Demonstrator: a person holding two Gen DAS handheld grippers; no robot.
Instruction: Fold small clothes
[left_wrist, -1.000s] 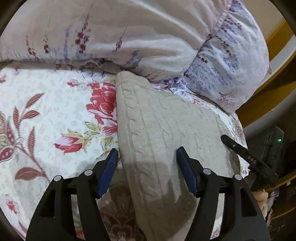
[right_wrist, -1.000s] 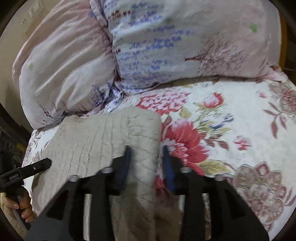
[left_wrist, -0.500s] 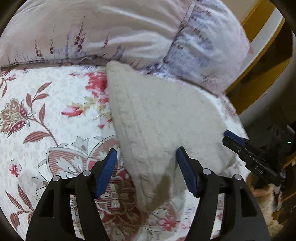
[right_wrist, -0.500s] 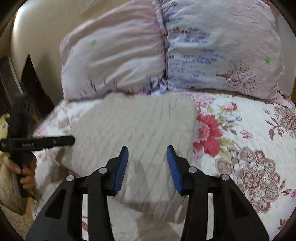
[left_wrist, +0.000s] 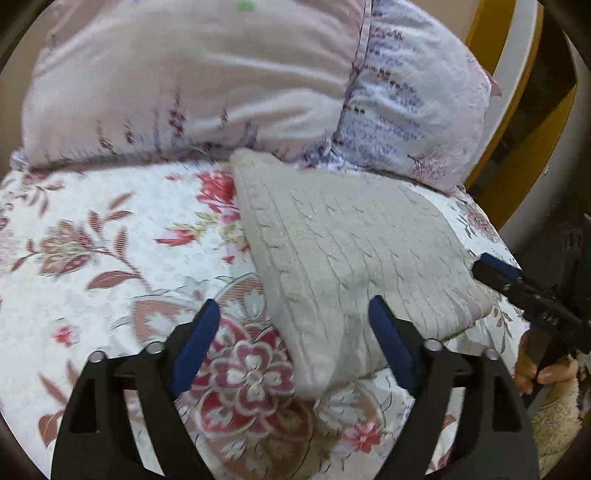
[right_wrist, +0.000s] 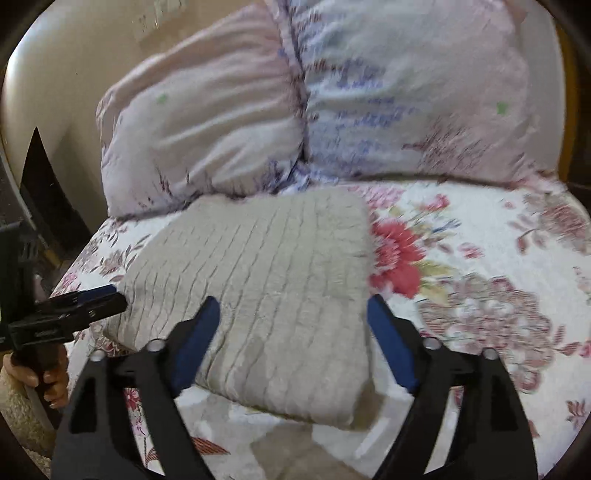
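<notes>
A beige cable-knit garment (left_wrist: 351, 251) lies folded into a compact rectangle on the floral bedsheet, its far edge against the pillows; it also shows in the right wrist view (right_wrist: 269, 295). My left gripper (left_wrist: 295, 332) is open and empty, hovering above the garment's near corner. My right gripper (right_wrist: 293, 325) is open and empty, held above the garment's near edge. Each gripper shows in the other's view: the right one at the garment's right edge (left_wrist: 517, 291), the left one at its left edge (right_wrist: 70, 314).
Two large pillows (left_wrist: 221, 81) (right_wrist: 406, 96) lean at the head of the bed. The floral bedsheet (left_wrist: 92, 258) stretches left of the garment. A yellow wooden bed frame (left_wrist: 517, 110) and the bed's edge lie at the right of the left wrist view.
Both grippers have pulled back and up from the garment. The right gripper's jaws have opened from nearly closed on the fold to wide apart. The folded garment stays put.
</notes>
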